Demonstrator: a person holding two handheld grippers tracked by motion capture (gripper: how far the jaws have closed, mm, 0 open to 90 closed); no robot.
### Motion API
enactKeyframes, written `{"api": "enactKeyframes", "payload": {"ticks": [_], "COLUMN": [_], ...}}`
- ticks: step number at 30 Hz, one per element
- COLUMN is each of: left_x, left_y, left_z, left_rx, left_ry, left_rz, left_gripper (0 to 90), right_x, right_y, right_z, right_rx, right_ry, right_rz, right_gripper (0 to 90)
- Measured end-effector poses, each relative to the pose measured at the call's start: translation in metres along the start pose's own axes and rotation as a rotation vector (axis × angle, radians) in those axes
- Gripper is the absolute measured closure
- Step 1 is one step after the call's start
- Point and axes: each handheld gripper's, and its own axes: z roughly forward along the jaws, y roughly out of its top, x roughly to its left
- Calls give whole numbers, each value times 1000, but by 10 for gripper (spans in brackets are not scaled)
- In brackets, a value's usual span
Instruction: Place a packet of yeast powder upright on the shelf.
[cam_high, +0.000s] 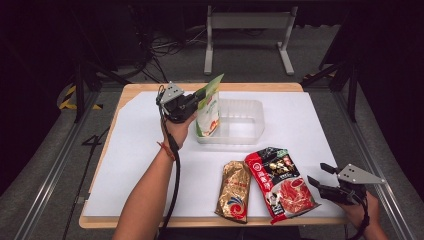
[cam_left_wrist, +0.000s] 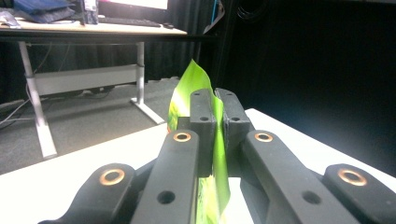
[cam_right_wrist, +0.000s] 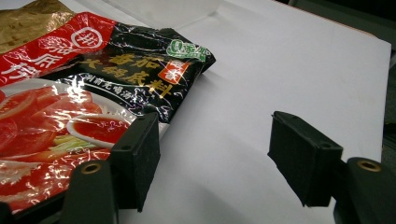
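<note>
A green and white pouch (cam_high: 209, 106) stands upright at the left end of a clear plastic tray (cam_high: 250, 120), its bottom inside the tray. My left gripper (cam_high: 196, 102) is shut on the pouch's upper left edge; in the left gripper view the green pouch (cam_left_wrist: 219, 163) is pinched between the two black jaws of the left gripper (cam_left_wrist: 215, 112). At the table's front right, my right gripper (cam_high: 315, 175) stands open beside a red and black sauce packet (cam_high: 280, 182). The right gripper (cam_right_wrist: 212, 154) has nothing between its jaws, and the packet (cam_right_wrist: 93, 84) lies against its left jaw.
A gold packet (cam_high: 235, 191) lies left of the red one near the front edge. White paper (cam_high: 135, 150) covers the wooden table. Beyond the far edge stand a metal frame (cam_high: 247, 35) and cables on the floor.
</note>
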Motion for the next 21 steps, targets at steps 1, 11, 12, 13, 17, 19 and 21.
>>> {"api": "enactKeyframes", "payload": {"ticks": [1, 11, 12, 13, 17, 19, 21], "left_x": [0, -3, -3, -4, -4, -5, -6], "left_y": [0, 0, 1, 1, 1, 2, 4], "left_z": [0, -4, -4, -4, -4, -4, -5], "left_rx": [0, 34, 37, 41, 55, 64, 80], "left_ry": [0, 14, 11, 14, 8, 8, 9], "left_rz": [0, 70, 70, 77, 93, 99, 118], "left_gripper": [863, 848, 847, 841, 839, 828, 824], "right_x": [0, 2, 2, 2, 1, 1, 1], "right_y": [0, 0, 0, 0, 0, 1, 1], "right_z": [0, 1, 1, 1, 2, 2, 3], "right_rx": [2, 8, 9, 10, 12, 9, 12], "right_ry": [0, 0, 0, -1, -2, -1, -2], "right_rz": [-1, -8, -9, -10, -11, -6, -8], "right_gripper": [341, 341, 341, 341, 340, 340, 340]}}
